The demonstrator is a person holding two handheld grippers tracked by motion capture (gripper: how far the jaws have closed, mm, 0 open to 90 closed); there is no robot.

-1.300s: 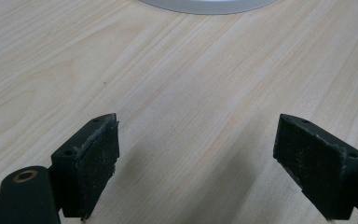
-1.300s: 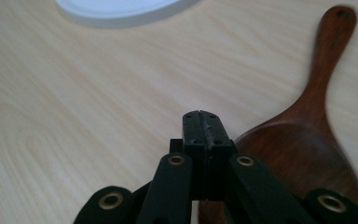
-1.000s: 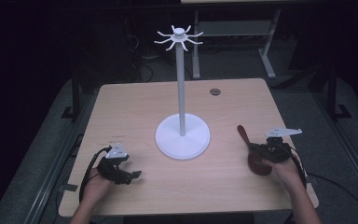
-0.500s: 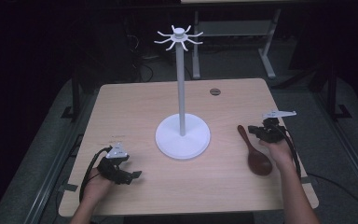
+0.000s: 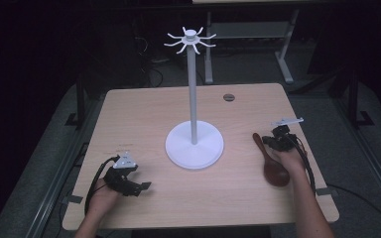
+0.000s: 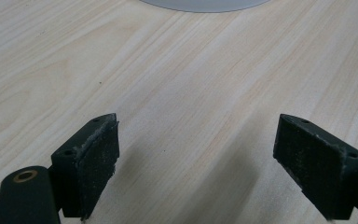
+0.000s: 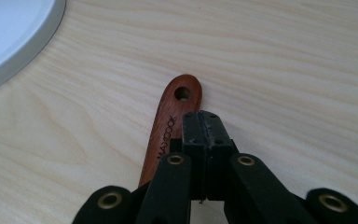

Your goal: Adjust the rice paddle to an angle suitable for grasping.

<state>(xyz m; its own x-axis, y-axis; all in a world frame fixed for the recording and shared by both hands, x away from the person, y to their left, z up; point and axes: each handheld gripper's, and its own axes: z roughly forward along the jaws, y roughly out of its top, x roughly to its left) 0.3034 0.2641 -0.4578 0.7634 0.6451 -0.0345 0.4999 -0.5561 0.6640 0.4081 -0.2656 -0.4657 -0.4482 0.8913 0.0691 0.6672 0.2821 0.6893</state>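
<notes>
Two grippers are at work over a pale wooden table (image 5: 144,114), and the business in hand looks to be the dark wooden spoon (image 5: 272,162) lying flat near the table's right edge, its handle pointing away from the person and its bowl nearest them. The right gripper (image 7: 206,122) has its jaws pressed fully together with nothing between them; in the right gripper view the closed tips hover over the upper handle, just short of the hanging hole (image 7: 182,93), and whether they touch the wood cannot be told. To do this step well, the person would likely need to part the jaws first, straddle the narrow handle across its width a little below the hole, and close squarely so the spoon does not twist or skid on the smooth surface. Leaving the hole free seems wise, since the white stand (image 5: 194,144) with hooks (image 5: 190,39) at its top sits just to the left at the middle of the table. The left gripper (image 6: 205,154) rests near the front left corner, jaws wide apart over bare wood, holding nothing. A small round grommet (image 5: 228,97) sits near the table's far edge. Beyond the table the room is dark, with grey flooring and the legs of another desk (image 5: 285,59) faintly visible.
</notes>
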